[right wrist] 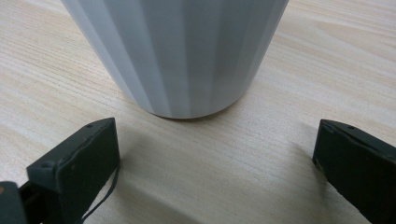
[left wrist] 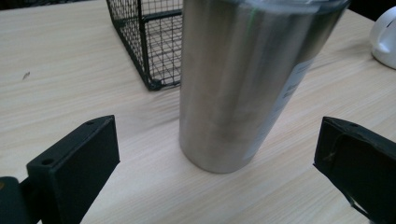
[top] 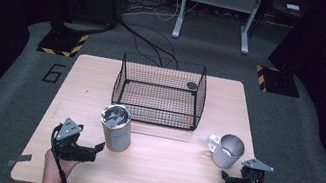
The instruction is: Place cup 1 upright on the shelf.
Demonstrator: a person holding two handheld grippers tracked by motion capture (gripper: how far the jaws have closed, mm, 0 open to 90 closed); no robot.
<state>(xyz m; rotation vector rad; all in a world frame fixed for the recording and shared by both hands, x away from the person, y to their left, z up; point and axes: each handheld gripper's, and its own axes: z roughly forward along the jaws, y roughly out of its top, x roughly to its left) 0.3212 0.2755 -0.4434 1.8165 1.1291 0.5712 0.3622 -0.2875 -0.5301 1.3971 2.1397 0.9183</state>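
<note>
A tall steel tumbler point(top: 116, 127) stands upright on the wooden table point(top: 162, 172), just in front of the wire basket point(top: 160, 91). My left gripper point(top: 92, 151) lies to its lower left, open, jaws pointing toward it. In the left gripper view the tumbler point(left wrist: 243, 79) rises close ahead, beyond the spread jaws. A white ribbed mug point(top: 225, 150) with a metal inside and its handle to the left stands at the right. My right gripper point(top: 229, 180) sits open just in front of it. The right gripper view has the mug's base point(right wrist: 182, 56) close ahead.
The black wire basket stands at the table's middle back, with a small dark round thing point(top: 192, 85) in its far right corner. Bare wood lies between the two grippers. Cables, stands and striped floor plates sit beyond the table. The basket's corner point(left wrist: 149, 46) is behind the tumbler.
</note>
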